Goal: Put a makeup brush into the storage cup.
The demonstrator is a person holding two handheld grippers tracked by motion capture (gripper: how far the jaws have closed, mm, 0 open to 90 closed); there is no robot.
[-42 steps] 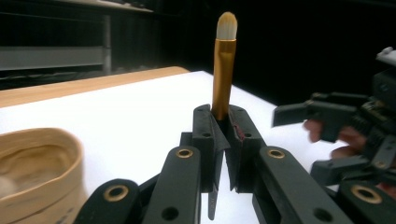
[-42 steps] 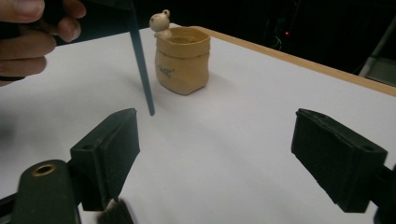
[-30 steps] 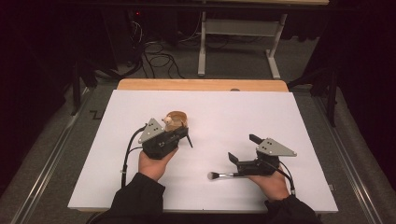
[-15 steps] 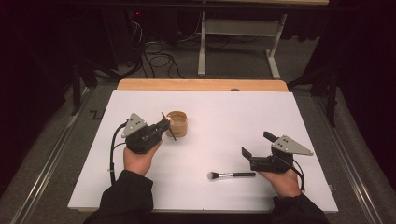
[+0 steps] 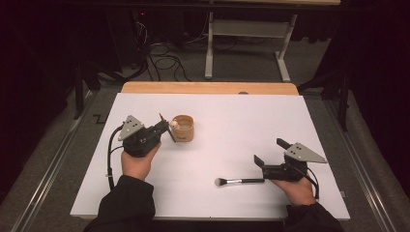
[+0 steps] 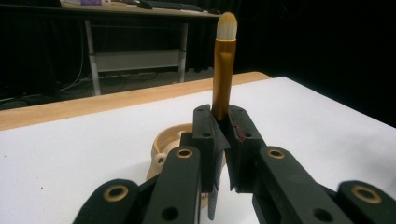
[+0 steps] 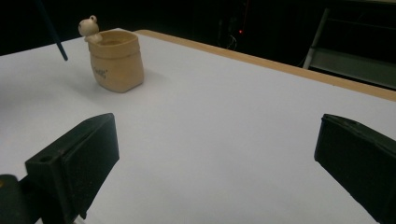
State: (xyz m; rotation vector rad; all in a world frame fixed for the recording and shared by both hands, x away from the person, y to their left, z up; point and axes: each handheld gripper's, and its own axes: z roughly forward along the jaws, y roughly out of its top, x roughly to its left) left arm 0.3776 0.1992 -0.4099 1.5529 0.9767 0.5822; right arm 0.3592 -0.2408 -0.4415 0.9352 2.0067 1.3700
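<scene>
A person's left gripper (image 6: 223, 135) is clenched on a gold-handled brush (image 6: 223, 70) just left of a tan cup (image 5: 183, 128); to drop it in cleanly, centre it over the mouth first, while the released right gripper (image 5: 270, 157) waits by a second brush (image 5: 239, 181) lying near

No legible text, cup's print (image 7: 100, 72) blurred

left gripper (image 5: 164, 128) clamped, right gripper (image 5: 270, 152) seemingly wide
</scene>
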